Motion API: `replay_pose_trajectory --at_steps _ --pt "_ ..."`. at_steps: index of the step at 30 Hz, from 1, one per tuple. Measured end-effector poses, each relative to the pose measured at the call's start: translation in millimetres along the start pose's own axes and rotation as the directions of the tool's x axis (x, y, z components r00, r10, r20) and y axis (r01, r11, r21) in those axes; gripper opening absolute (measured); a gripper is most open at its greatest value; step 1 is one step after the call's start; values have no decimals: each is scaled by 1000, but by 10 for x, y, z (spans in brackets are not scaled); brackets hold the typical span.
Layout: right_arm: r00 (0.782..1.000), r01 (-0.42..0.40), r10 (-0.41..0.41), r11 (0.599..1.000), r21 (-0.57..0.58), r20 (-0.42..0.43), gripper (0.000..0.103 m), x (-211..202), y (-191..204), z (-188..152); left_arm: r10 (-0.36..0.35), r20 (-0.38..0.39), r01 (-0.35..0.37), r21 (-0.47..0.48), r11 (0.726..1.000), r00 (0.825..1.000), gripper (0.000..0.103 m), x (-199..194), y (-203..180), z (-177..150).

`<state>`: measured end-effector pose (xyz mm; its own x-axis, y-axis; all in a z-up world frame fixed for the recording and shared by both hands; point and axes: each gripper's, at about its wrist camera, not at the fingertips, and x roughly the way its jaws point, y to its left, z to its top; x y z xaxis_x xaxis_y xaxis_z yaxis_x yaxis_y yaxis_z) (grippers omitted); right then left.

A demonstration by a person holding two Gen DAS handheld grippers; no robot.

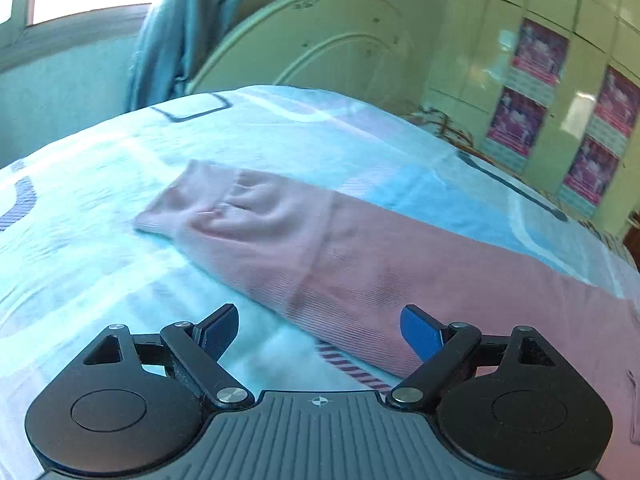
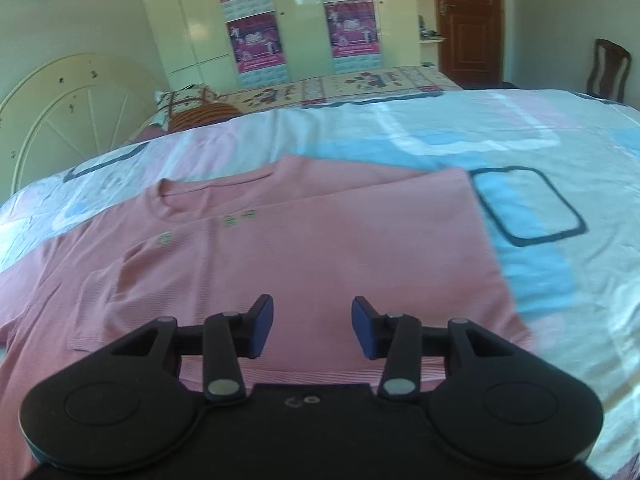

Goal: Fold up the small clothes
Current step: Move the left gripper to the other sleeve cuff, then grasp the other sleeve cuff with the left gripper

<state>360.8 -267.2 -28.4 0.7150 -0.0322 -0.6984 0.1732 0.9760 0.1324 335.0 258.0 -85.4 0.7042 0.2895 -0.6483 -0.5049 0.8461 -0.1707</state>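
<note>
A pink long-sleeved shirt (image 2: pixel 304 248) lies flat on the patterned bedspread (image 2: pixel 560 280), collar toward the headboard, one side folded over its front. In the left wrist view a pink sleeve (image 1: pixel 288 232) stretches across the bed, its cuff end rumpled at the left. My left gripper (image 1: pixel 319 330) hovers just short of the sleeve, jaws wide open, nothing between the blue pads (image 1: pixel 420 334). Above the shirt's lower hem my right gripper (image 2: pixel 313 326) is open part way and holds nothing.
A cream arched headboard (image 2: pixel 68 100) stands at the bed's far end, with a pillow (image 2: pixel 192 104) beside it. Wardrobe doors with posters (image 2: pixel 260 40) line the back wall. A brown door (image 2: pixel 468 20) and a chair (image 2: pixel 608 68) are at the right. A curtain (image 1: pixel 180 40) hangs by the window.
</note>
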Motion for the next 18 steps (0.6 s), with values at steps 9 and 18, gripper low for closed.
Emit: replay_pose_trajectory --at_steps 9,18 --pt "999 -49 49 996 -72 -5 42 71 641 51 -77 18 78 -366 927 997 66 575 865 259" --pt "999 -38 38 996 -77 5 42 65 801 110 -113 45 119 -542 832 993 10 1028 1129 345"
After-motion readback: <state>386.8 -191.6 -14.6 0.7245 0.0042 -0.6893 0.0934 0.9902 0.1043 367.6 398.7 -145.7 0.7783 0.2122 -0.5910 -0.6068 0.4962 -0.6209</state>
